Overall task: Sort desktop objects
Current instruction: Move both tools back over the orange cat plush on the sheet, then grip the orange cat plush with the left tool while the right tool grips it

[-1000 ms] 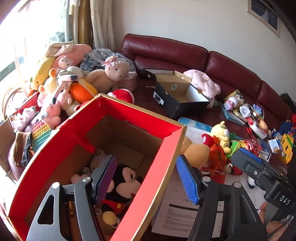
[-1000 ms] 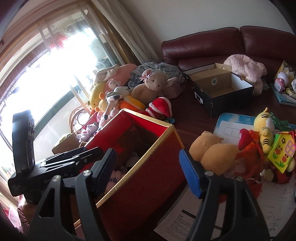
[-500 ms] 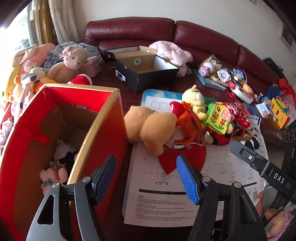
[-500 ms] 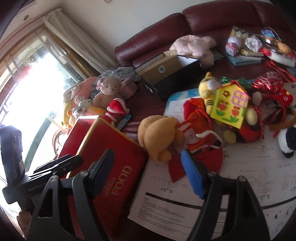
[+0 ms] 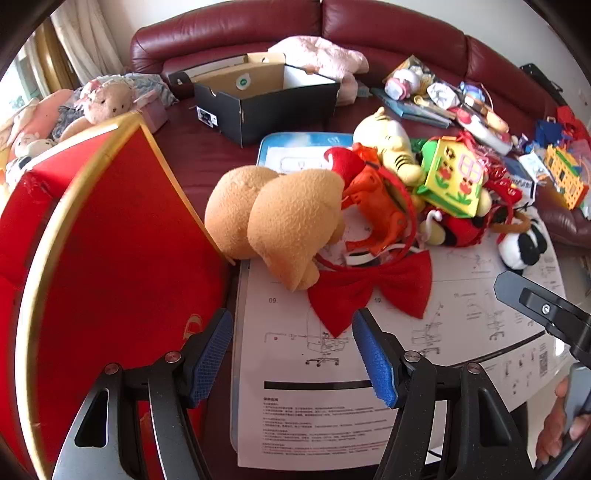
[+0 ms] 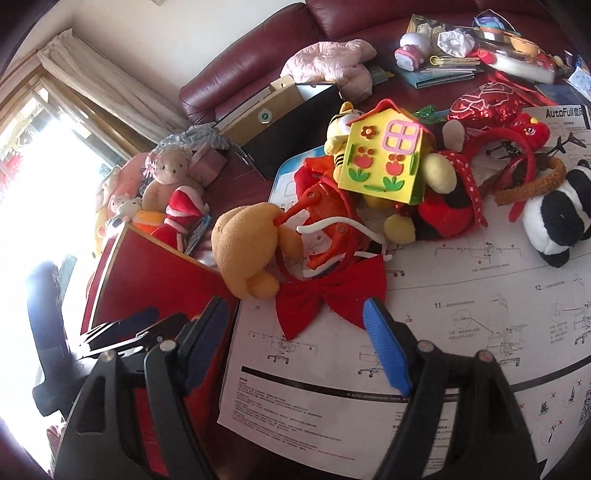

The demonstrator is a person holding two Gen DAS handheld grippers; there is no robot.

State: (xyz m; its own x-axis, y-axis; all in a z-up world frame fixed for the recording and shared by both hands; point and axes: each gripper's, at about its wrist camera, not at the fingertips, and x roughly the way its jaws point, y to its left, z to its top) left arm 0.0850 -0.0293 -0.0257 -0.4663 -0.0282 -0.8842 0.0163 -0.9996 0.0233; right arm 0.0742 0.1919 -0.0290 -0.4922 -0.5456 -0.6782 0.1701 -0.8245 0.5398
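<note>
Fingers (image 5: 210,354) of your left gripper (image 5: 291,354) and right gripper (image 6: 295,343) stand wide and empty, aimed at the tan plush (image 5: 280,218) lying just beside the red box (image 5: 110,236) near the counter's front edge, likely because it is next to go in.

A dark red leather sofa (image 5: 369,33) lines the far white wall (image 6: 184,37); curtains (image 6: 92,85) and bright window (image 6: 33,166) stand left.

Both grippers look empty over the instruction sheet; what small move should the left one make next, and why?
Probably ease the left gripper forward to straddle the tan plush: its jaws stand open and empty, the plush lies just ahead, beside the red box.
</note>
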